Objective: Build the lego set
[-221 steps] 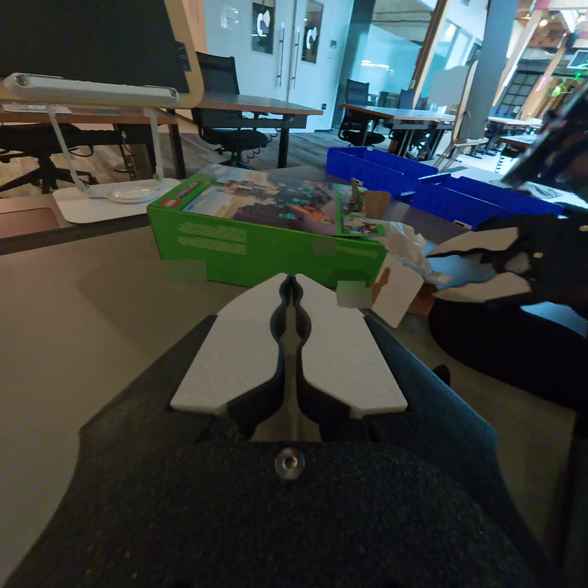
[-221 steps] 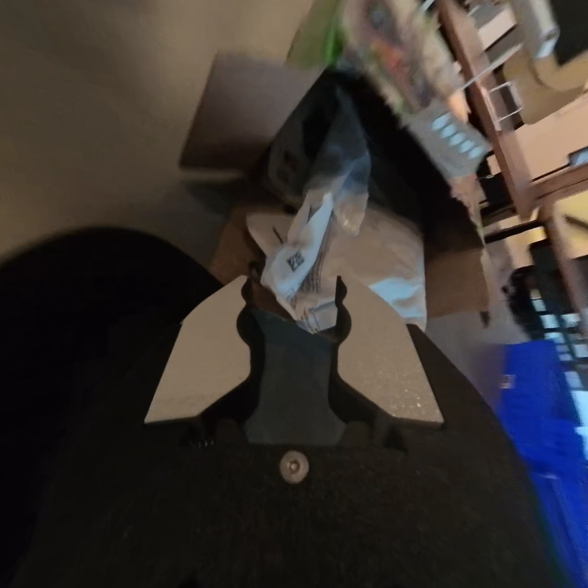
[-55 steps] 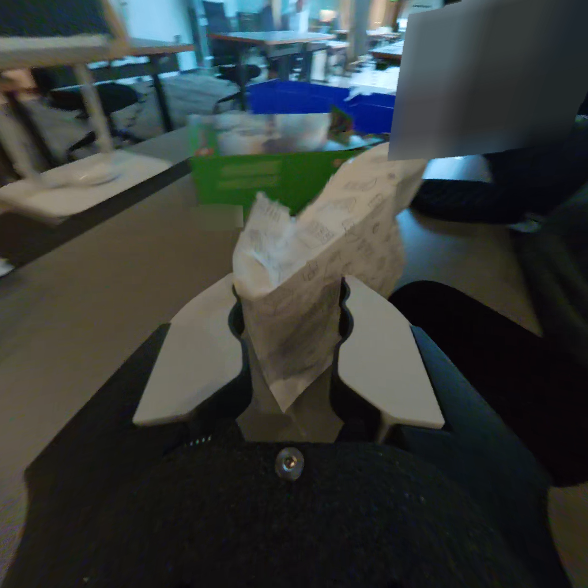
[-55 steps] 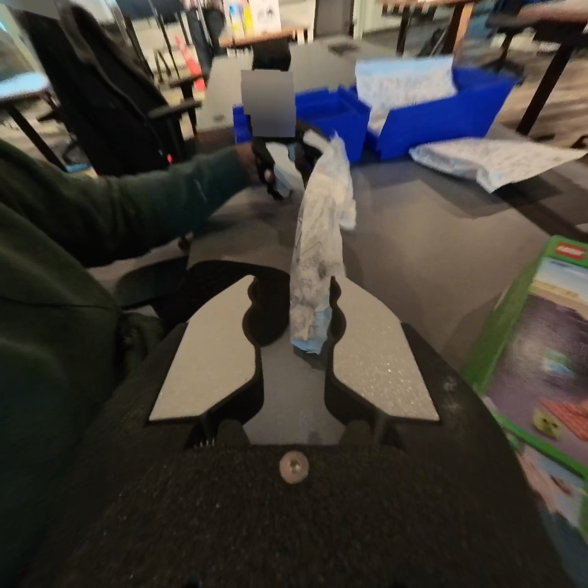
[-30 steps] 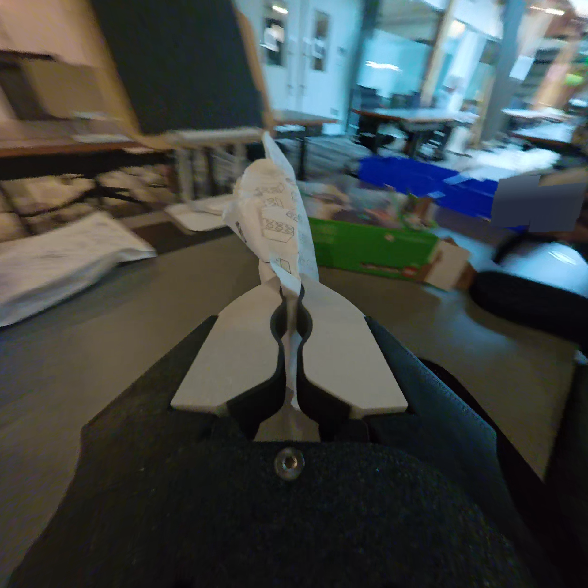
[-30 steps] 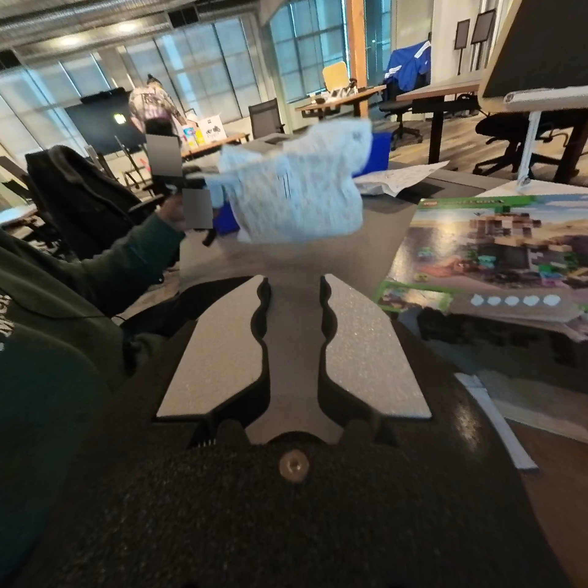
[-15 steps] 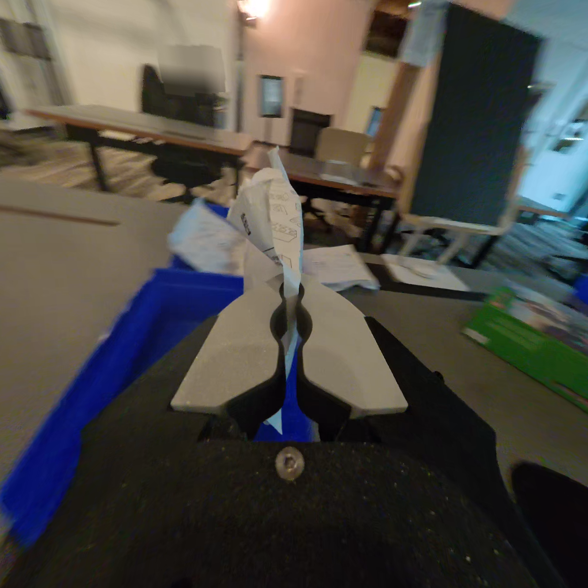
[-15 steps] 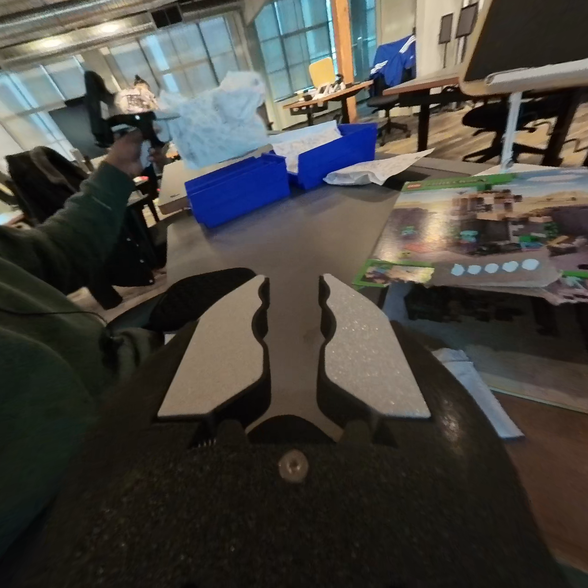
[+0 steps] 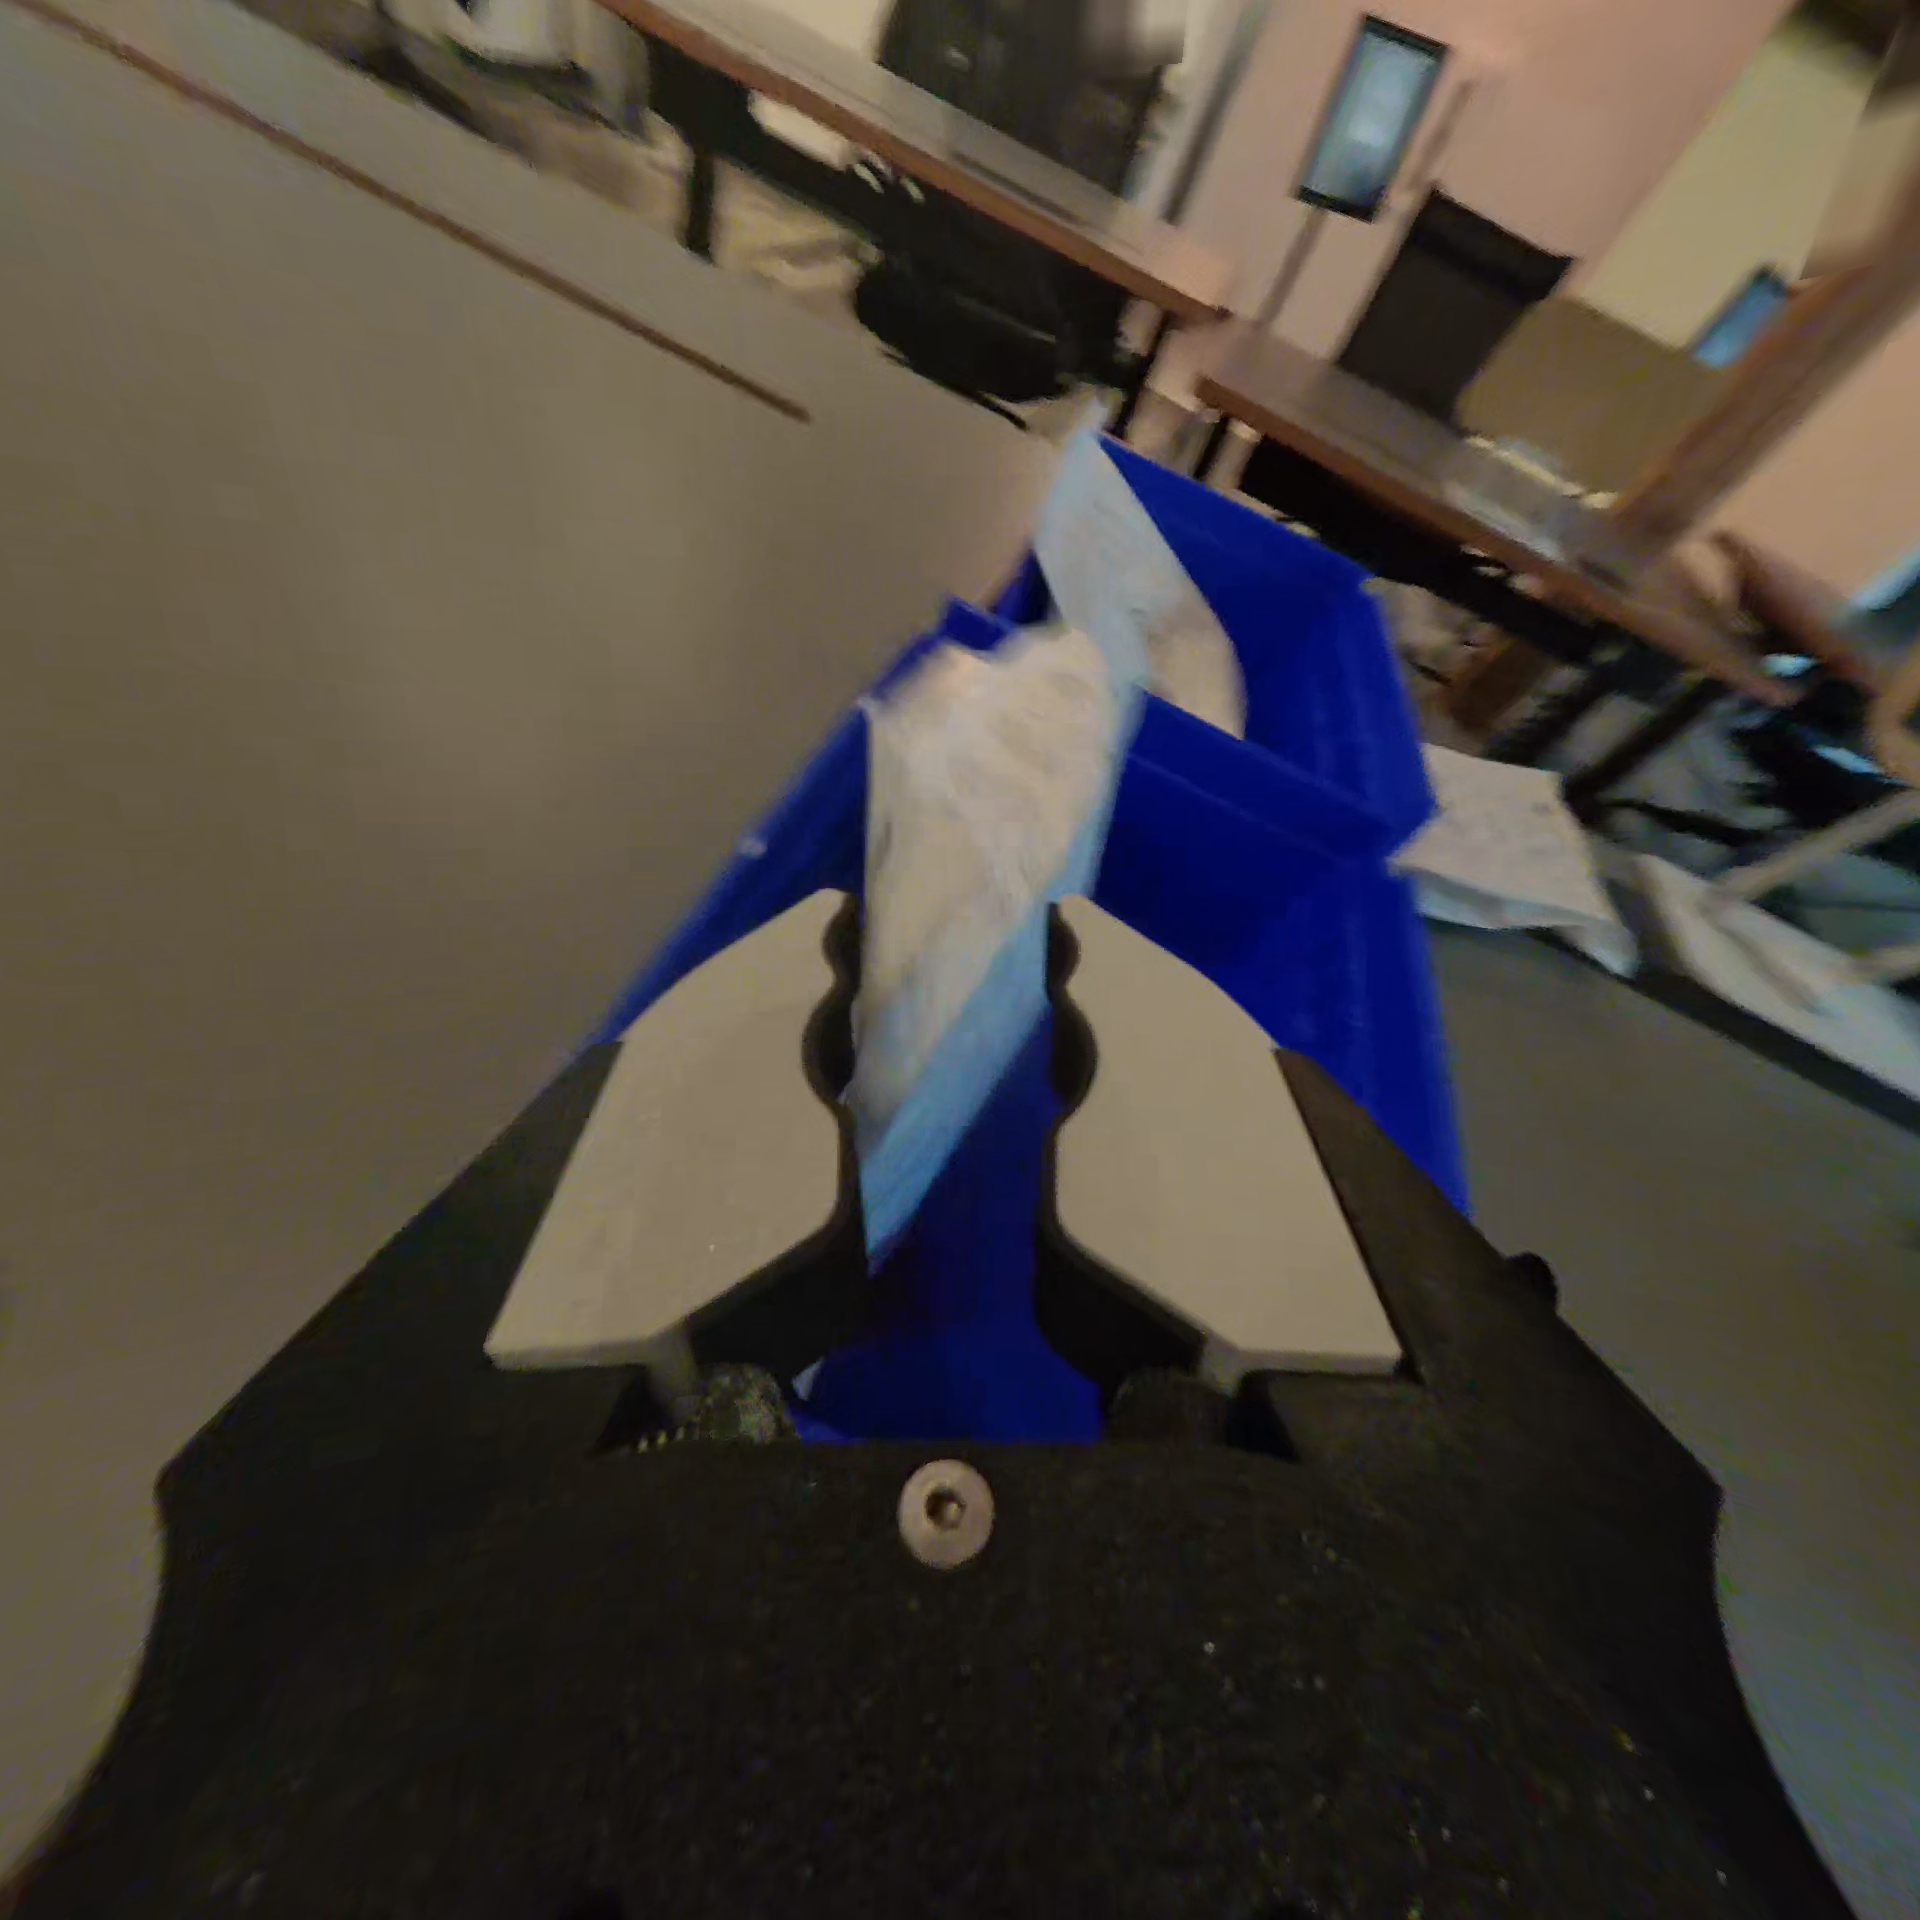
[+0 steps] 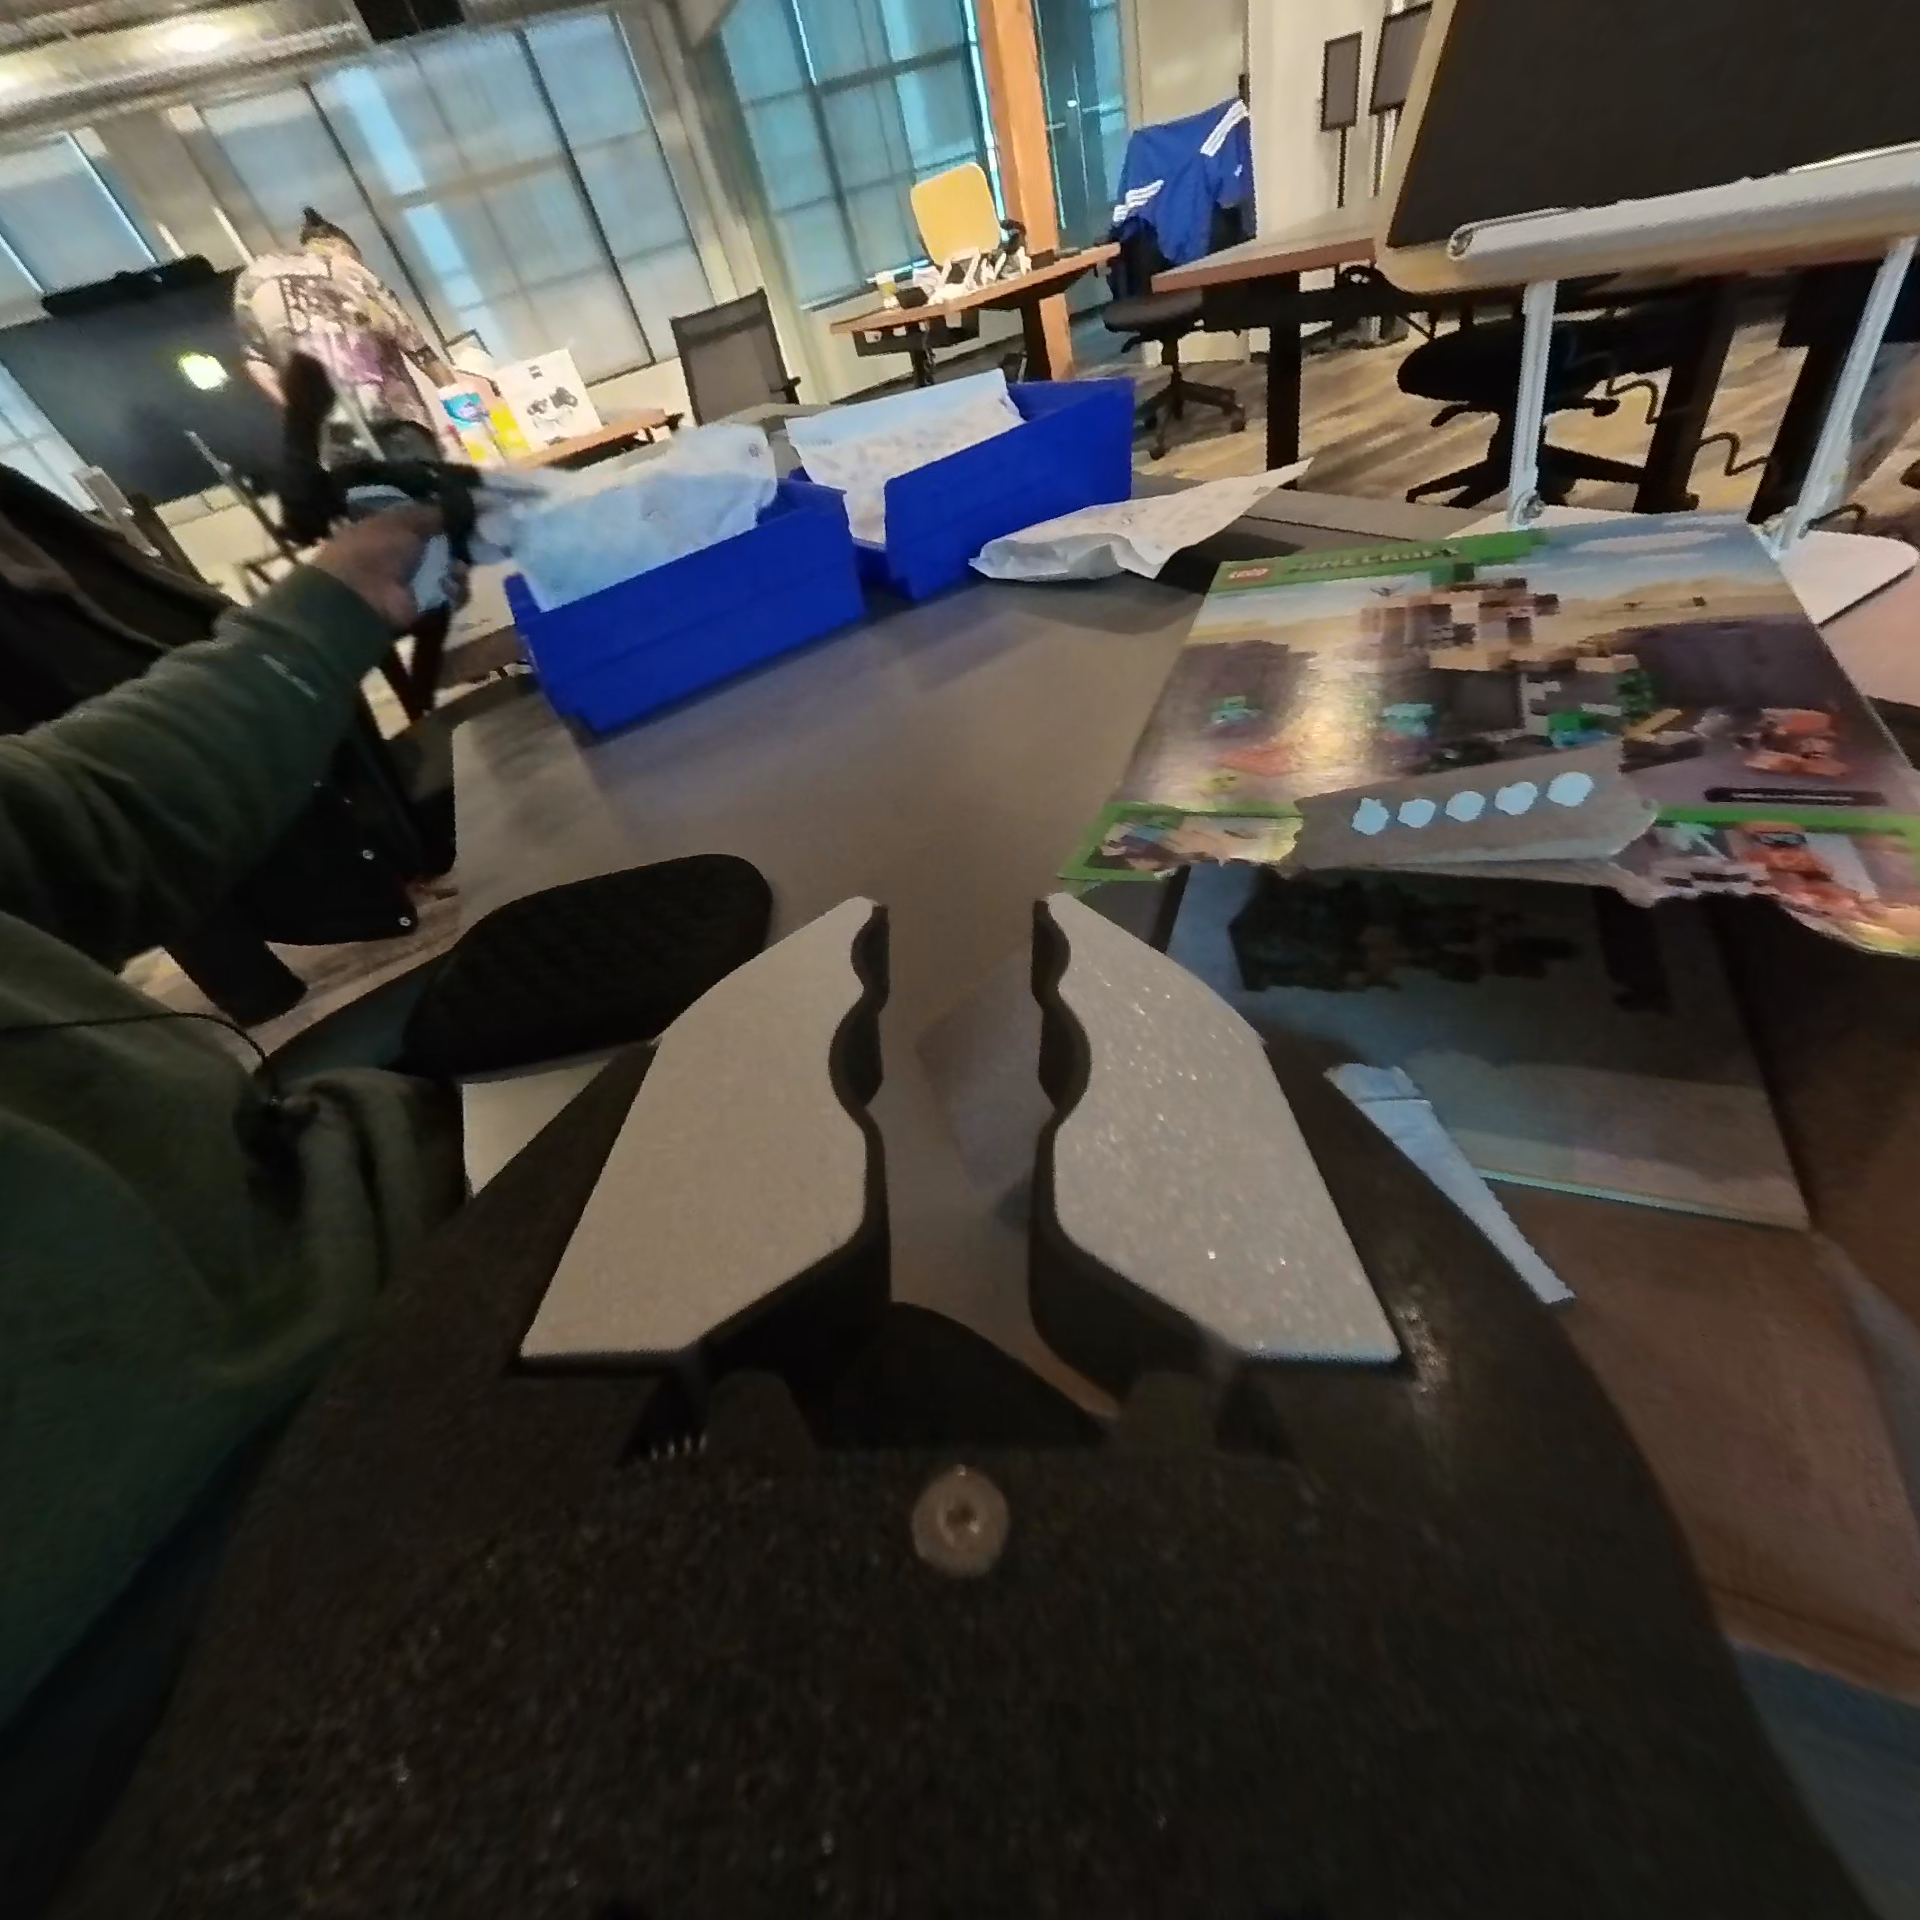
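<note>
2 blue bins: side by side on the grey table (image 10: 790,758), a near bin (image 10: 686,613) and a far bin (image 10: 997,468), both showing white paper inside.
Left gripper (image 9: 951,914): over the near bin (image 9: 1247,935), jaws spread with a clear gap, and a white paper bag (image 9: 977,831) sits between them; the view is blurred, so whether the fingers touch the bag cannot be told.
Paper bag: stands up out of the gap between the fingers and leans toward the bin's inside; from the right wrist view it lies across the near bin's rim (image 10: 634,509).
Left hand (image 10: 384,551): stretched out on a dark green sleeve (image 10: 156,748) toward the near bin.
Right gripper (image 10: 961,925): jaws parted, nothing between them, hanging low over the table near the person's side.
Lego box (image 10: 1496,727): green-edged, flat on the table to the right of the right gripper, its near end torn open with a dark inside showing.
Loose paper bag (image 10: 1132,530): on the table just beside the far bin.
Black pad (image 10: 592,956): dark oval on the table, left of the right gripper's fingertips.
White strip (image 10: 1455,1174): on the table by the box's open end.
</note>
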Demonstrator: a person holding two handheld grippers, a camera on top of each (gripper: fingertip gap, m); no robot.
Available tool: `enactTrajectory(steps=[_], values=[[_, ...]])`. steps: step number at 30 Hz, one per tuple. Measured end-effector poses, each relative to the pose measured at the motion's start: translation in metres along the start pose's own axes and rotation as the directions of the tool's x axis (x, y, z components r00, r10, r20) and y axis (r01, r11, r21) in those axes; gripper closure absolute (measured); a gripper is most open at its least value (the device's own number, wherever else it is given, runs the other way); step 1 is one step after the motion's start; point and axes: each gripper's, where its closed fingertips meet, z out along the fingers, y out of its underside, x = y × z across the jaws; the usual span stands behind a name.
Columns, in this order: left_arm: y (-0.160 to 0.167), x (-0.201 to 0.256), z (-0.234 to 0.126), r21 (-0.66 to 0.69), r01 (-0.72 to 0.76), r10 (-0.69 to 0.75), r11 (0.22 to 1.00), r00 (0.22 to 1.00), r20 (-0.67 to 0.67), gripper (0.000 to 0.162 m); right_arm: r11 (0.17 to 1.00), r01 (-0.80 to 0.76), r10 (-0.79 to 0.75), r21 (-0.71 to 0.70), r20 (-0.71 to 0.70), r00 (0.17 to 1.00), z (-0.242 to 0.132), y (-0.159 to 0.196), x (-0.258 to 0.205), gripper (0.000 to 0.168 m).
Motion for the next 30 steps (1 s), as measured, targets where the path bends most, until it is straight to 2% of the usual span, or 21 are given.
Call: enactTrajectory(steps=[4, 6, 8, 11, 14, 16, 20, 22, 26, 28, 30], values=[[-0.032, -0.015, -0.028, 0.093, -0.107, 0.093, 0.99, 0.985, 0.147, 0.117, 1.0, -0.008, 0.008, -0.003, 0.0, 1.0, 0.004, 0.002, 0.001, 0.142], [-0.045, -0.011, -0.043, 0.132, -0.189, 0.16, 0.973, 0.966, 0.204, 0.119, 1.0, -0.008, 0.008, -0.007, 0.004, 1.0, 0.006, 0.003, 0.001, 0.142], [-0.046, 0.017, -0.051, 0.138, -0.263, 0.24, 0.955, 0.957, 0.161, 0.124, 1.0, -0.004, 0.004, -0.013, 0.005, 1.0, 0.008, 0.004, 0.0, 0.142], [-0.034, 0.083, -0.059, 0.162, -0.332, 0.336, 0.929, 0.942, 0.006, 0.129, 1.0, -0.002, 0.002, -0.01, 0.003, 1.0, 0.009, 0.003, 0.001, 0.142], [-0.006, 0.165, -0.068, 0.198, -0.407, 0.441, 0.892, 0.88, -0.179, 0.131, 1.0, 0.004, -0.004, -0.007, -0.011, 1.0, 0.007, 0.001, 0.003, 0.142], [0.019, 0.221, -0.076, 0.236, -0.451, 0.506, 0.861, 0.809, -0.298, 0.138, 1.0, 0.015, -0.016, -0.014, -0.035, 0.999, 0.005, 0.001, 0.007, 0.142], [0.077, 0.317, -0.084, 0.307, -0.499, 0.586, 0.81, 0.675, -0.448, 0.154, 0.999, 0.021, -0.026, -0.045, -0.115, 0.993, -0.006, 0.008, 0.023, 0.141], [0.106, 0.354, -0.086, 0.326, -0.512, 0.605, 0.795, 0.628, -0.49, 0.161, 0.997, 0.002, -0.014, -0.075, -0.157, 0.987, -0.014, 0.017, 0.033, 0.14], [0.163, 0.42, -0.095, 0.348, -0.534, 0.623, 0.771, 0.518, -0.585, 0.162, 0.973, -0.134, 0.084, -0.19, -0.251, 0.964, -0.025, 0.05, 0.063, 0.138], [0.189, 0.446, -0.102, 0.345, -0.533, 0.609, 0.773, 0.467, -0.641, 0.162, 0.958, -0.181, 0.124, -0.221, -0.248, 0.961, -0.025, 0.062, 0.071, 0.137], [0.213, 0.466, -0.107, 0.326, -0.53, 0.578, 0.783, 0.424, -0.697, 0.162, 0.951, -0.165, 0.106, -0.261, -0.227, 0.968, -0.023, 0.069, 0.074, 0.135]])
